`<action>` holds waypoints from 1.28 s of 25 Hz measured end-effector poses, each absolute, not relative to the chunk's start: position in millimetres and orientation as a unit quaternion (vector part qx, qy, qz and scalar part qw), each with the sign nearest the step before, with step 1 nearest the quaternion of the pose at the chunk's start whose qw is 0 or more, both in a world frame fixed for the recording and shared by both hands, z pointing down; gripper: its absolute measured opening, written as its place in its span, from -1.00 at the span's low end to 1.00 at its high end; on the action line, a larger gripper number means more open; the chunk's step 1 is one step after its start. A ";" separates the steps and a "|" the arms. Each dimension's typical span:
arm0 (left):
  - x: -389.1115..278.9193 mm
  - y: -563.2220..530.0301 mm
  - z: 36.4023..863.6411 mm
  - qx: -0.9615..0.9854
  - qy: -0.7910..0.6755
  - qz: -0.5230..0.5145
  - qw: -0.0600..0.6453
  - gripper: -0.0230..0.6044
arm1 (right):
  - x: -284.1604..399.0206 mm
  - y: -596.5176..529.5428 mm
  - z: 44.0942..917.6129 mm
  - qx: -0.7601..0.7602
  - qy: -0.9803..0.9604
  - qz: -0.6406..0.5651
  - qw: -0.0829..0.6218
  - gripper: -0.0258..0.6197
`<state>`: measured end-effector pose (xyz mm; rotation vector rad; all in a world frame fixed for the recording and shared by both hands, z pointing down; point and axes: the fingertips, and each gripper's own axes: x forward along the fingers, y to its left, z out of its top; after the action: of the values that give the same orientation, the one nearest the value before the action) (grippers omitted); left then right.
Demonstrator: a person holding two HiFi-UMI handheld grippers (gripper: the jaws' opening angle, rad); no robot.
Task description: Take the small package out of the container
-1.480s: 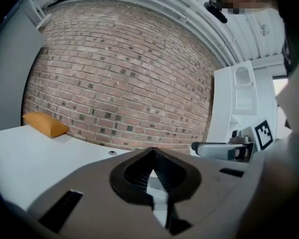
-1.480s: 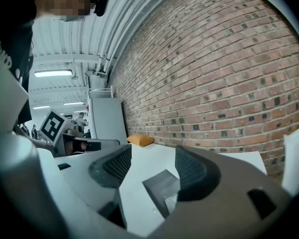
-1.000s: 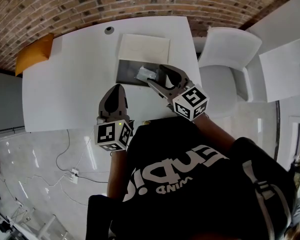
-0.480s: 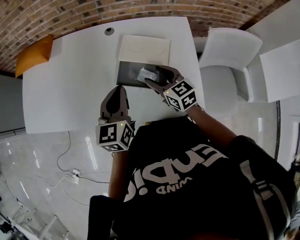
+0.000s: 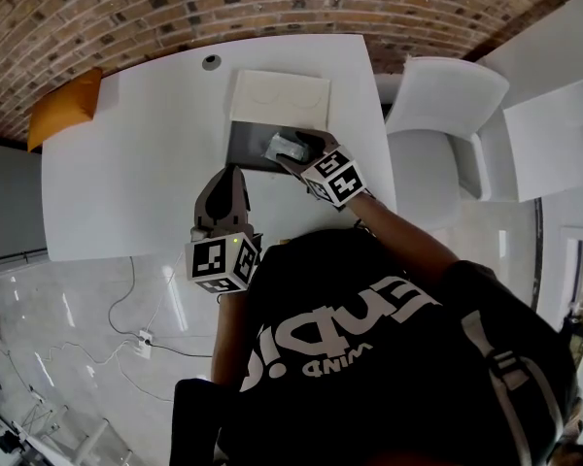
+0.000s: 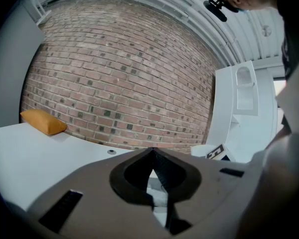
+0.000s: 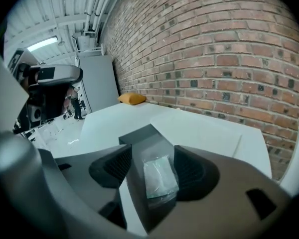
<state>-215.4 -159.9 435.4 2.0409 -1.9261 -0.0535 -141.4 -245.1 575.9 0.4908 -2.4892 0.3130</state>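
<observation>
Where the package (image 7: 160, 178) lies, flat and clear-wrapped in the dark container (image 7: 144, 143), we see it framed between the two jaws of the right gripper (image 7: 150, 157). Those jaws stand wide apart, one on each side of the package. The right-hand jaw is just beside its edge, and we cannot tell whether either pad touches it. From the head view we find the same: the package (image 5: 285, 147) sits at the right end of the container (image 5: 248, 142), with the right gripper (image 5: 306, 151) reaching in over it from the near side.

Just beyond the container lies a flat white lid (image 5: 280, 95), its edge against the container's far side. Both rest on the white table (image 5: 136, 163).

The left gripper (image 5: 228, 175) hangs over the table's near edge, well apart from the container. In its own view we see the jaws of the left gripper (image 6: 153, 153) pressed together at the tips with nothing between them.

At the table's far left corner sits an orange cushion (image 5: 66, 105). A white chair (image 5: 437, 115) stands to the right, and a brick wall (image 6: 124, 78) runs behind.
</observation>
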 end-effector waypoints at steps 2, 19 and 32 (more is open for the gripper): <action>-215.2 -161.0 435.1 0.717 -0.676 -0.021 0.167 -0.91 | -144.2 -245.1 581.4 0.177 -0.930 0.115 0.302 -0.13; -210.3 -171.7 431.6 0.723 -0.669 -0.037 0.166 -0.91 | -149.2 -240.4 621.3 0.141 -0.900 0.127 0.392 -0.13; -202.8 -184.7 432.3 0.734 -0.656 -0.047 0.170 -0.91 | -148.6 -238.6 626.6 0.096 -0.886 0.114 0.438 -0.13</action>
<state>-202.8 -184.7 432.3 2.0852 -1.8635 -0.1323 -148.6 -238.6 626.6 0.2385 -2.2033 0.2822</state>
